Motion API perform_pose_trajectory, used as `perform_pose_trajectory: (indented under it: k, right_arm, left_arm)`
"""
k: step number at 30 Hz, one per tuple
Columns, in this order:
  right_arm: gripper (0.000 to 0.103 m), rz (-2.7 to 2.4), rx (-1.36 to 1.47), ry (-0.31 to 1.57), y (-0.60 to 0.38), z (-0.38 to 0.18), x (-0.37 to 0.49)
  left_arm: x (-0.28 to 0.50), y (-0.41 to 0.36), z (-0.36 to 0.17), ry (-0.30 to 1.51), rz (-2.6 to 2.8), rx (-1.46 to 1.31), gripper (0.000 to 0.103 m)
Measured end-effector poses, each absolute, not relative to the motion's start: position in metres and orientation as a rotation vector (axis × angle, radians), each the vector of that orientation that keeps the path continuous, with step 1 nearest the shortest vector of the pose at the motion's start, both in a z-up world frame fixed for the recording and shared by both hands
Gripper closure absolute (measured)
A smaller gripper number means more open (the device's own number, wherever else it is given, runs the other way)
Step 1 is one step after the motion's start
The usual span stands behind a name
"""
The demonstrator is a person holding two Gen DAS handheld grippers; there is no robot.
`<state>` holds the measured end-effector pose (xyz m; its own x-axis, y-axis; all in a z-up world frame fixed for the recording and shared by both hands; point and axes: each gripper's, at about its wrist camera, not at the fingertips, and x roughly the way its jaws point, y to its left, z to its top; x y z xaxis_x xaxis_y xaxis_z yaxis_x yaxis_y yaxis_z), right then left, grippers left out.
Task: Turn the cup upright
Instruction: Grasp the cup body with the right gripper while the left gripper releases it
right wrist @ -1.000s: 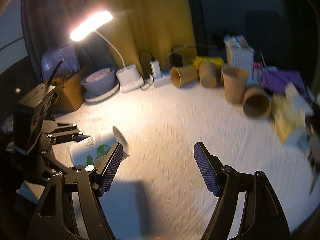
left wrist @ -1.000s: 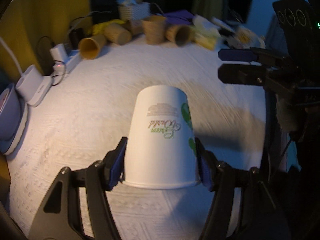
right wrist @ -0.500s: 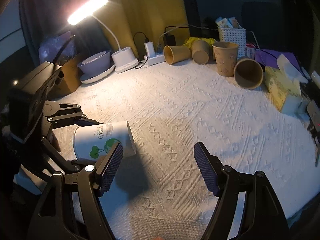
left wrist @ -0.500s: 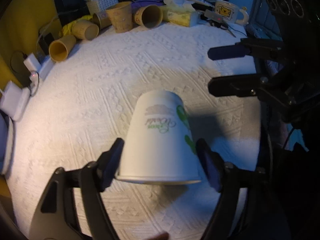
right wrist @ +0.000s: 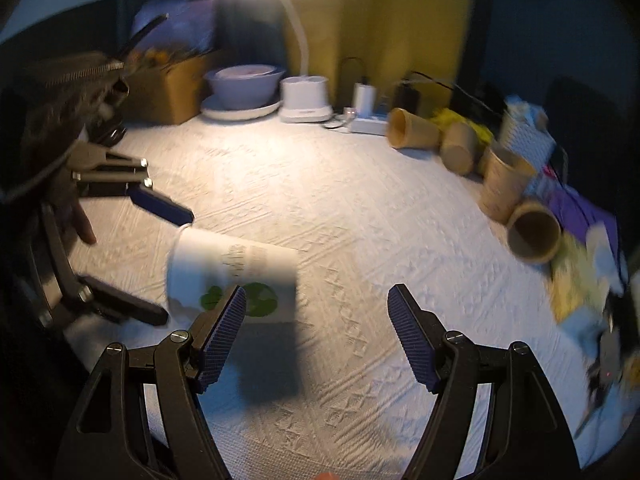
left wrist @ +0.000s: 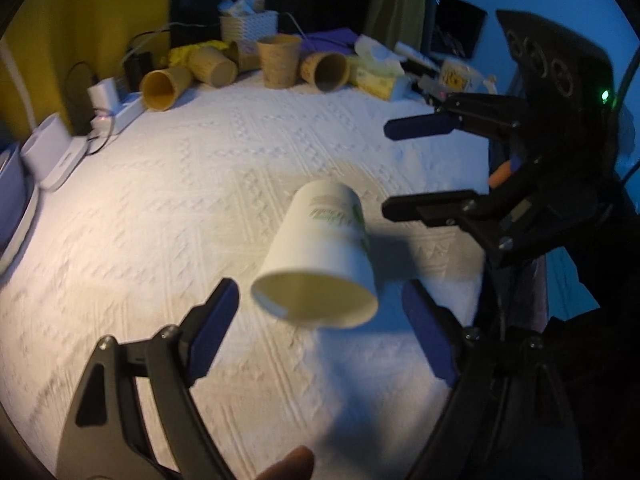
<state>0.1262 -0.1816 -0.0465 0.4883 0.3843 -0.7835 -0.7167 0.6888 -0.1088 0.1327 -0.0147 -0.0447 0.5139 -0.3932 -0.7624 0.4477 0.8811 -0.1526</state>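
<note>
I see my left gripper (left wrist: 320,320) with fingers spread apart around the white cup (left wrist: 320,256) without touching it, the cup tilted on its side above the white cloth (left wrist: 200,200), and my right gripper (right wrist: 316,336) also spread wide, holding nothing.

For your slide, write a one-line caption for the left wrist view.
Open left hand-held gripper frames a tilted white paper cup, mouth toward camera, above white quilted cloth.
</note>
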Motion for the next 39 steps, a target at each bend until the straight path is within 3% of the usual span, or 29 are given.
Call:
perform_pose_trajectory:
  k: [13, 19, 28, 39]
  right_arm:
    - [0.022, 0.956, -1.112, 0.684, -0.102, -0.054, 0.091]
    - [0.022, 1.045, -1.342, 0.741, -0.078, -0.074, 0.087]
    - [0.023, 1.064, -1.501, 0.805, -0.050, -0.096, 0.097]
    - [0.031, 1.063, -1.574, 0.790, -0.043, -0.103, 0.099]
  left_arm:
    - [0.084, 0.065, -0.060, 0.761, -0.293, -0.176, 0.018]
    - [0.078, 0.071, -0.070, 0.755, -0.283, -0.193, 0.018]
    - [0.068, 0.071, -0.074, 0.737, -0.322, -0.203, 0.018]
    - [0.068, 0.077, -0.078, 0.752, -0.300, -0.249, 0.018]
